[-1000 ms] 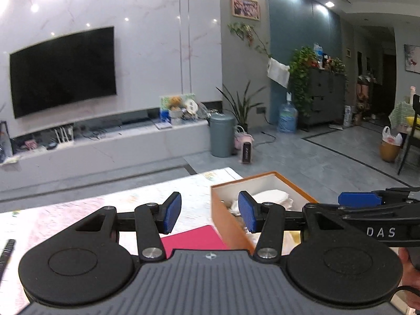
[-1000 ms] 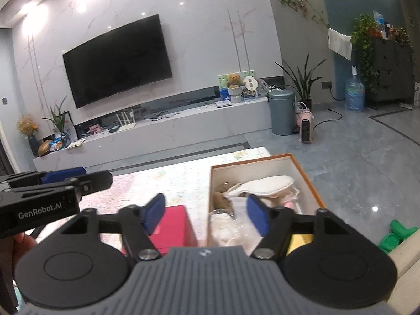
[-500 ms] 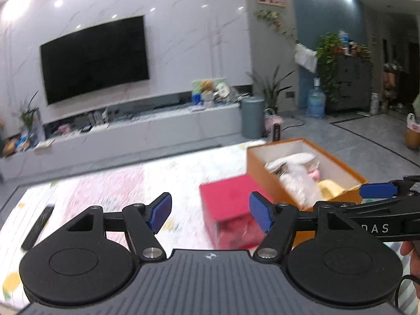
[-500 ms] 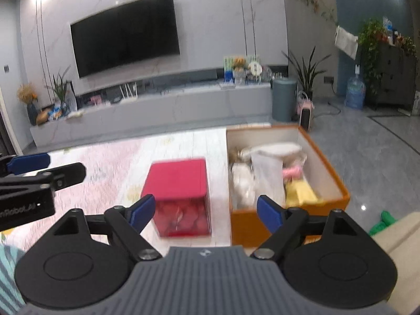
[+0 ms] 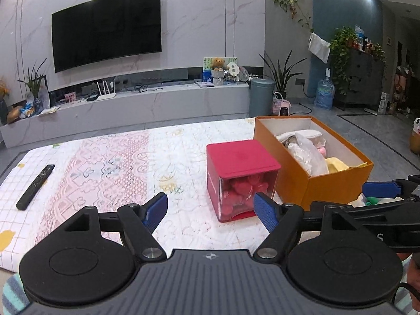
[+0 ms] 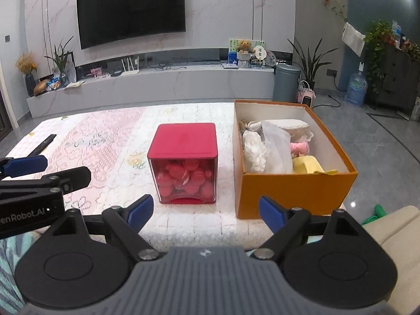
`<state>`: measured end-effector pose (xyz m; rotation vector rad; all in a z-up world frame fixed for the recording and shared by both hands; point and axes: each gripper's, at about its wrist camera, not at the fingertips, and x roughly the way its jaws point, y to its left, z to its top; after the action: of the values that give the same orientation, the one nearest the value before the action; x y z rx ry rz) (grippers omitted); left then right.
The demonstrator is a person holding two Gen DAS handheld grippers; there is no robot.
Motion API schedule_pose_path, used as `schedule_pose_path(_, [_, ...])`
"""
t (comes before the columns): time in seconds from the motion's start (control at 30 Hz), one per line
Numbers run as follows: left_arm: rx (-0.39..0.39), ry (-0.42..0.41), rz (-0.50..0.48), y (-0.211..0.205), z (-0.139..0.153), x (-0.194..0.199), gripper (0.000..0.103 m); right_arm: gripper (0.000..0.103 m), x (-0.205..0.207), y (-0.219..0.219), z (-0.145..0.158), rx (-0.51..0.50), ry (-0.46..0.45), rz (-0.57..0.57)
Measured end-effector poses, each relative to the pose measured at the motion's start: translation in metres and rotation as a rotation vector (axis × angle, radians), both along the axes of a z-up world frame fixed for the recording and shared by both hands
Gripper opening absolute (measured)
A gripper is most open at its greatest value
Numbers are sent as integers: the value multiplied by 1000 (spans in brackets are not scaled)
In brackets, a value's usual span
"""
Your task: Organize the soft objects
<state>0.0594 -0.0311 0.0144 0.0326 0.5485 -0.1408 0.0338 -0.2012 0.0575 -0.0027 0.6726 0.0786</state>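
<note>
An open orange box (image 6: 294,189) stands on the patterned table cover (image 6: 105,141), filled with soft items: white cloth (image 6: 283,124), a clear plastic bag (image 6: 275,149), something pink (image 6: 299,148) and something yellow (image 6: 307,164). It also shows in the left wrist view (image 5: 309,183). A red cube box (image 6: 183,141) with a clear front stands just left of it, seen in the left wrist view (image 5: 240,158) too. My right gripper (image 6: 206,214) is open and empty, pulled back near the table's front edge. My left gripper (image 5: 211,210) is open and empty, to its left.
A black remote (image 5: 35,186) lies at the table's left. Behind are a TV wall and low console (image 6: 157,84). A grey bin (image 6: 286,82) and plants stand on the floor to the right. A beige cushion (image 6: 391,225) is at the near right.
Both grippers have pulled back and up from the orange box, so the whole table, red cube and box now show. Both stay open and empty.
</note>
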Motion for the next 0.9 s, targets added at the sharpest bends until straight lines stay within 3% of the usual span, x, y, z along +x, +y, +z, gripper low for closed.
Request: schedule_pose_path(0.9, [11,26,4,2,-5,-4,88,87,-2,7,-7,-6,12,-4])
